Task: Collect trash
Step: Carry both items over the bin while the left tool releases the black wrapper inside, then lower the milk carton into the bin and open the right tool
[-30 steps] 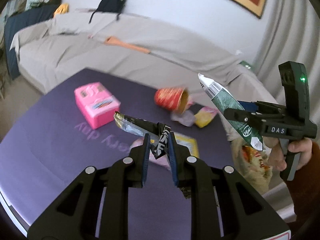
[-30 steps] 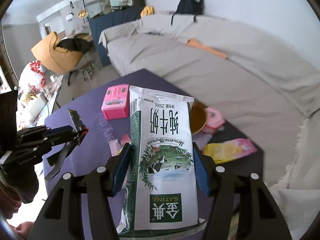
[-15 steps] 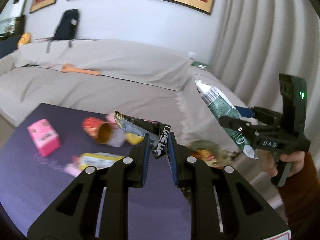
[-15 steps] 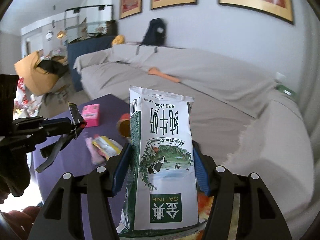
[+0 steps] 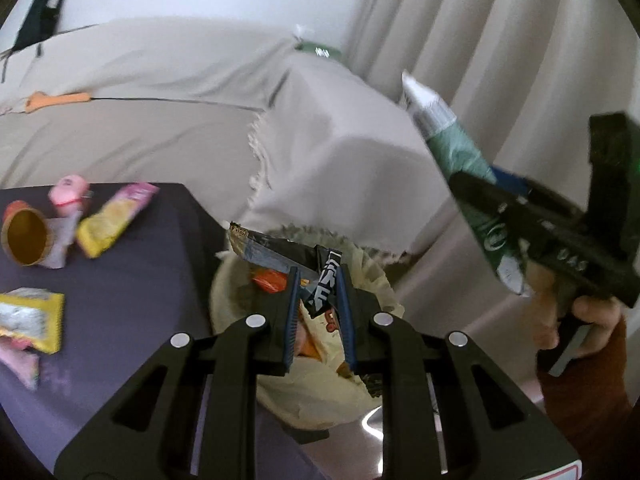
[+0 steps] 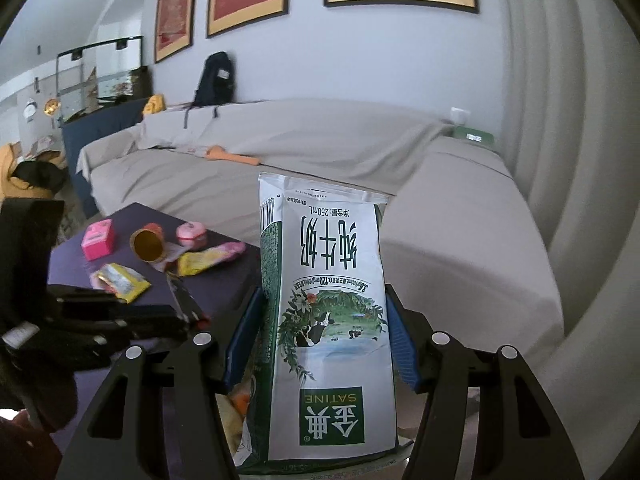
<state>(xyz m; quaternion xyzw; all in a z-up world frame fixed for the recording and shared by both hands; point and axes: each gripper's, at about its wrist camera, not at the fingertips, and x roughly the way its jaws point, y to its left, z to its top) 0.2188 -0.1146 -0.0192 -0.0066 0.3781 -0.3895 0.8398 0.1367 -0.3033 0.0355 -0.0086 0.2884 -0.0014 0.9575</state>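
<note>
Two grippers each pinched one item: the left gripper (image 5: 318, 276) a dark wrapper (image 5: 280, 252), the right gripper (image 6: 320, 316) one milk carton (image 6: 328, 300). Four wrappers (image 5: 114, 218) lay at nine o'clock on the table (image 5: 160, 280).

both grippers swung from table (image 5: 120, 320) to above lined bin (image 5: 372, 280), wrapper (image 5: 280, 252) over it

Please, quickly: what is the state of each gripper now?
Left gripper: jaws closed on a dark wrapper, above the bin.
Right gripper: jaws closed on a milk carton.
</note>
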